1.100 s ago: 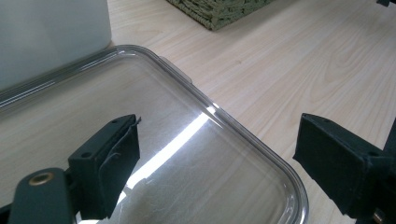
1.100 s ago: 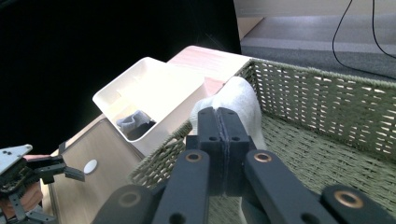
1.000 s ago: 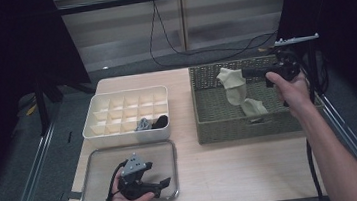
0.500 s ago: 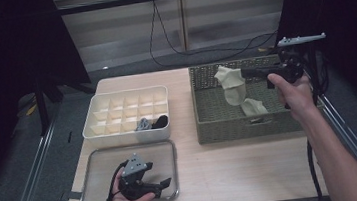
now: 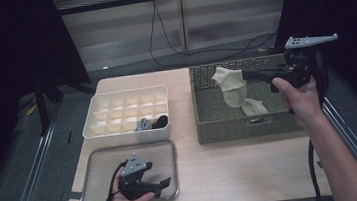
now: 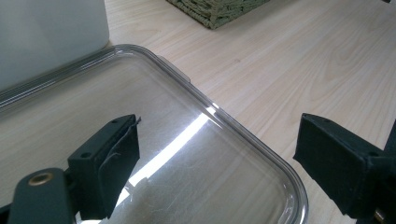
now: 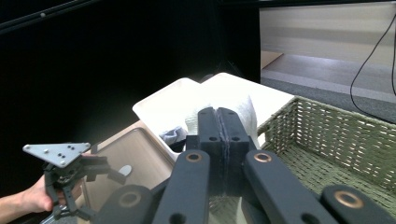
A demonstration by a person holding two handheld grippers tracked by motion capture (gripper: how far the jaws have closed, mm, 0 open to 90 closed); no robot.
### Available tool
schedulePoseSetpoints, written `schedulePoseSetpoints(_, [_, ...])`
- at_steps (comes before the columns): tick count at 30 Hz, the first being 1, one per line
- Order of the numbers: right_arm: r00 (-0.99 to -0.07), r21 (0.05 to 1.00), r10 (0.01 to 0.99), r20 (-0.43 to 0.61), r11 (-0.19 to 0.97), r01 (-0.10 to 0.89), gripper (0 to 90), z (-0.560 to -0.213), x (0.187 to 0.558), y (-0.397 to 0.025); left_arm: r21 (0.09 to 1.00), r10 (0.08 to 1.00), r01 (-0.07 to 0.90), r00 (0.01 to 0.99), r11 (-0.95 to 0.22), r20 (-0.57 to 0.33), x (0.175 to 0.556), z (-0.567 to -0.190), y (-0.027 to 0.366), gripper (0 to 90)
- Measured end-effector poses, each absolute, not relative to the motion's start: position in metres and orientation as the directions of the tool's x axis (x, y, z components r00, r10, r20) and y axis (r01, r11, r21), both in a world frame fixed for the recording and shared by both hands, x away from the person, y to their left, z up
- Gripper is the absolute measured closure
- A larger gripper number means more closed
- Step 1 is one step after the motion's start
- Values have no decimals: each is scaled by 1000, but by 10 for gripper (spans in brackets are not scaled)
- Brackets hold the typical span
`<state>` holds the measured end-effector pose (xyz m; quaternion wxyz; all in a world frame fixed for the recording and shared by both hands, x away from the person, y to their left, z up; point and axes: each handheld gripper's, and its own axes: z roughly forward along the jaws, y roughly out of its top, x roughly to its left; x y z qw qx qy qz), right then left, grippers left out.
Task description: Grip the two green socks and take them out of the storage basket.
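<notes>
Two cream socks, one basket, one divided box, one tray

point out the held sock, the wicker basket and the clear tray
held sock (image 5: 231, 86), high view, middle of the hanging cloth
wicker basket (image 5: 242, 128), high view, near wall
clear tray (image 6: 261, 142), left gripper view, right rim

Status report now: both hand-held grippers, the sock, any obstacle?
Right hand-held gripper shut on cream sock, lifted above wicker basket. Left hand-held gripper open, over clear tray. No obstacle seen toward divided box.
</notes>
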<state>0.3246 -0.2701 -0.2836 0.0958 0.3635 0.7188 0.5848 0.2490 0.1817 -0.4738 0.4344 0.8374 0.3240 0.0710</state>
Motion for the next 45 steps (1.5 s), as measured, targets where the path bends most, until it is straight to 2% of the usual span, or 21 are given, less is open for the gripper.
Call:
schedulePoseSetpoints(18, [-765,925,593,253,83,370,900,-275,278,-253,774,605,477,781,-416,-155,249,-473,182,139])
schedulePoseSetpoints(33, [-758,904,587,284,100,416,900,-306,249,-243,777,611,477,777,-410,-155,249,-473,182,139])
schedulePoseSetpoints(45, [-746,870,571,343,107,481,900,-346,238,-229,778,605,471,782,-415,-150,249,-473,182,140])
